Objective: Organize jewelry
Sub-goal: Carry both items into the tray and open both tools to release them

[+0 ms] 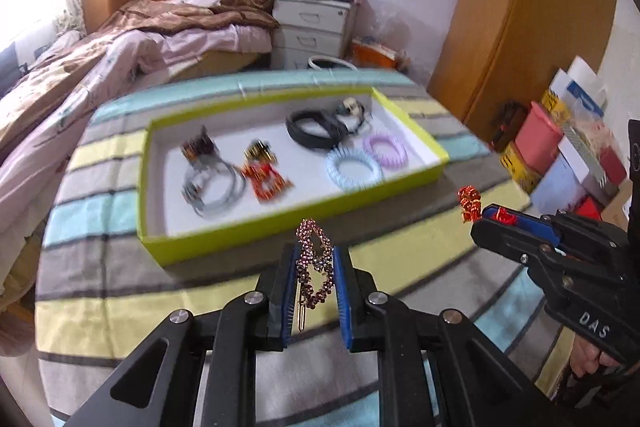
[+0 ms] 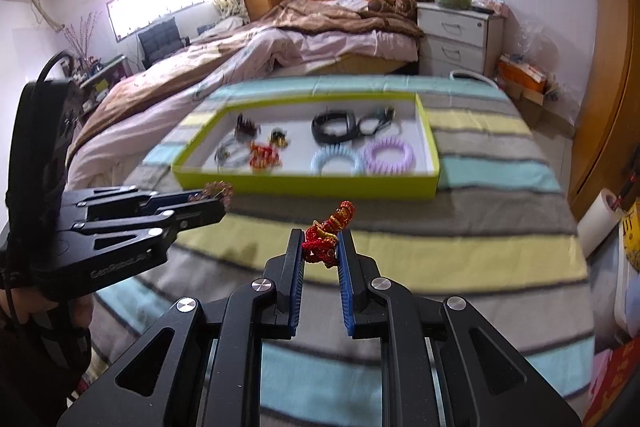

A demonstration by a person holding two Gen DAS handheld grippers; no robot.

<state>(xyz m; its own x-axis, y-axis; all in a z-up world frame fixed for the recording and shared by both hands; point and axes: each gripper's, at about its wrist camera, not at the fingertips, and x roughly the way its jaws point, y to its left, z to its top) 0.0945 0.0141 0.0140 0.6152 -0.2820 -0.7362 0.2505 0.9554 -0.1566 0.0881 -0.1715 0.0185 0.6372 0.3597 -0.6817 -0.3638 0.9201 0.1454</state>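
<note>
Bracelets [image 1: 353, 169], watch [image 1: 316, 129] w/in green tray [image 1: 256, 227].

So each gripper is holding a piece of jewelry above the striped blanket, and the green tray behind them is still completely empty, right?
Not quite: the green tray is not empty. The left wrist view shows hair ties, bracelets and clips already lying in it. The rest holds: the left gripper grips a sparkly hair clip, the right gripper a red ornament.

Left gripper [image 1: 315, 261] at six o'clock, clamped on a purple beaded hair clip [image 1: 315, 259], its pin end hanging down between the pads. Right gripper [image 1: 486, 213] at three o'clock pinches a red ornament [image 1: 469, 202]. Green tray [image 1: 240, 231] centre frame on a striped blanket [image 1: 100, 259]; blue coil tie [image 1: 353, 170] just beside purple coil tie [image 1: 385, 149].
</note>
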